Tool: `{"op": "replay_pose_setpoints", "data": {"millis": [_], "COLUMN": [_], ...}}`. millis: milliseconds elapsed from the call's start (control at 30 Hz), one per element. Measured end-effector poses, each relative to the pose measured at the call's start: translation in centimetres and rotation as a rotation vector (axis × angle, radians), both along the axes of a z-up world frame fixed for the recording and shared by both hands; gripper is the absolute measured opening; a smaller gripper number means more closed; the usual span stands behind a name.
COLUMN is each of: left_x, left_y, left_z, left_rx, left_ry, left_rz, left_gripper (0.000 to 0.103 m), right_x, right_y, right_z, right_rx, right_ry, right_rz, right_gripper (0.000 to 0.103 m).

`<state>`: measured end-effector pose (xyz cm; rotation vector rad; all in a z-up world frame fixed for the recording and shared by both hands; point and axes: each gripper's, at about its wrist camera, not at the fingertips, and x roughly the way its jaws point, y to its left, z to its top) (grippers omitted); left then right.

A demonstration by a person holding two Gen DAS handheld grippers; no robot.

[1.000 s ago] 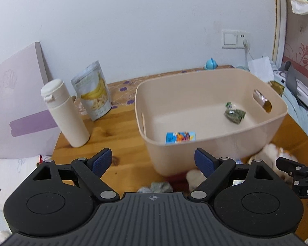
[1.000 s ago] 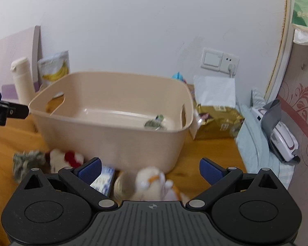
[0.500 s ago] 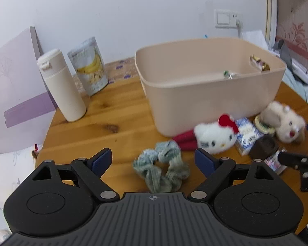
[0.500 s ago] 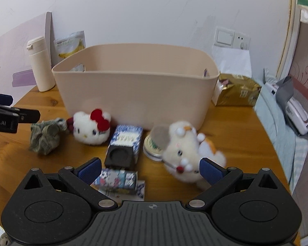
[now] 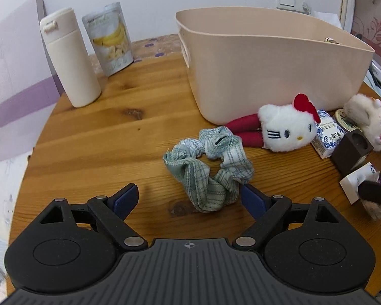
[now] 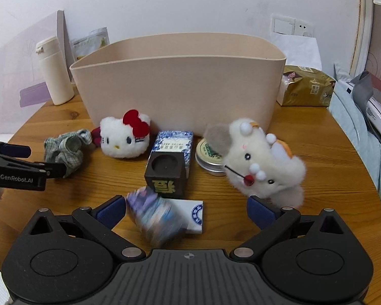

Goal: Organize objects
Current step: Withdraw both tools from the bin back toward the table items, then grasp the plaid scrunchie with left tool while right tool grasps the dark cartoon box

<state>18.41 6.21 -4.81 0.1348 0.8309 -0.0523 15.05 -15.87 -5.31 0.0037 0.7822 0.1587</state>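
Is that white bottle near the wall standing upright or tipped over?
Upright. The white bottle stands on its base on the wooden table, cap on top, beside the banana snack pouch.

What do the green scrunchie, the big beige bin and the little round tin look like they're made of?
Green scrunchie: soft woven fabric, matte, with a plaid weave and gathered folds. Beige bin: likely moulded plastic, smooth with a slight sheen, thin even walls and rounded corners. Round tin: probably metal, with a shiny silver rim; the printed lid could be paper or lacquer.
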Motion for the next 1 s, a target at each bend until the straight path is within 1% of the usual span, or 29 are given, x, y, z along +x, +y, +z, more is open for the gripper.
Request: {"op": "replay_pose_setpoints", "data": {"millis": [133, 233, 400, 533, 667, 733, 767, 833, 867, 900, 933, 967, 1000], "left_x": [0.3, 0.5, 0.7, 0.9, 1.0, 1.1, 1.1, 1.2, 1.3, 1.4, 1.3, 1.3, 1.3], "left_y": [0.0, 0.2, 0.0, 0.1, 0.0, 0.1, 0.1, 0.1, 0.2, 0.2, 0.2, 0.3, 0.3], "left_z": [-0.4, -0.6, -0.8, -1.0, -1.2, -1.2, -1.1, -1.1, -1.0, -1.0, -0.9, -0.9, -0.9], "left_rx": [-0.006, -0.026, -0.026, -0.056, -0.063, -0.080, -0.086, -0.085, -0.087, -0.090, -0.089, -0.089, -0.090], "left_ry": [0.002, 0.011, -0.001, -0.003, -0.009, -0.007, -0.006, -0.011, -0.013, -0.014, -0.016, -0.019, -0.022], "left_rz": [0.005, 0.012, 0.021, 0.024, 0.026, 0.025, 0.025, 0.029, 0.029, 0.030, 0.033, 0.035, 0.038], "left_gripper": [0.089, 0.089, 0.089, 0.089, 0.085, 0.077, 0.075, 0.066, 0.063, 0.058, 0.053, 0.051, 0.045], "right_x": [0.1, 0.0, -1.4, -2.3, -2.8, -3.0, -3.1, -3.1, -3.1, -3.2, -3.2, -3.2, -3.2], "right_y": [0.3, 0.2, -0.3, -0.6, -0.3, 0.0, 0.1, 0.4, 0.5, 0.6, 0.6, 0.7, 0.7], "right_z": [-0.5, -0.8, -0.4, -0.6, -1.4, -1.5, -1.6, -1.6, -1.5, -1.5, -1.5, -1.4, -1.4], "right_rx": [0.001, 0.007, 0.013, 0.021, 0.004, -0.024, -0.029, -0.046, -0.058, -0.063, -0.060, -0.062, -0.062], "right_ry": [0.011, 0.017, 0.017, 0.047, 0.075, 0.065, 0.062, 0.052, 0.046, 0.038, 0.035, 0.031, 0.027], "right_rz": [0.005, 0.004, 0.014, 0.032, 0.043, 0.049, 0.054, 0.060, 0.063, 0.069, 0.073, 0.074, 0.079], "right_gripper": [0.103, 0.103, 0.103, 0.103, 0.096, 0.095, 0.090, 0.083, 0.078, 0.072, 0.070, 0.066, 0.060]}}
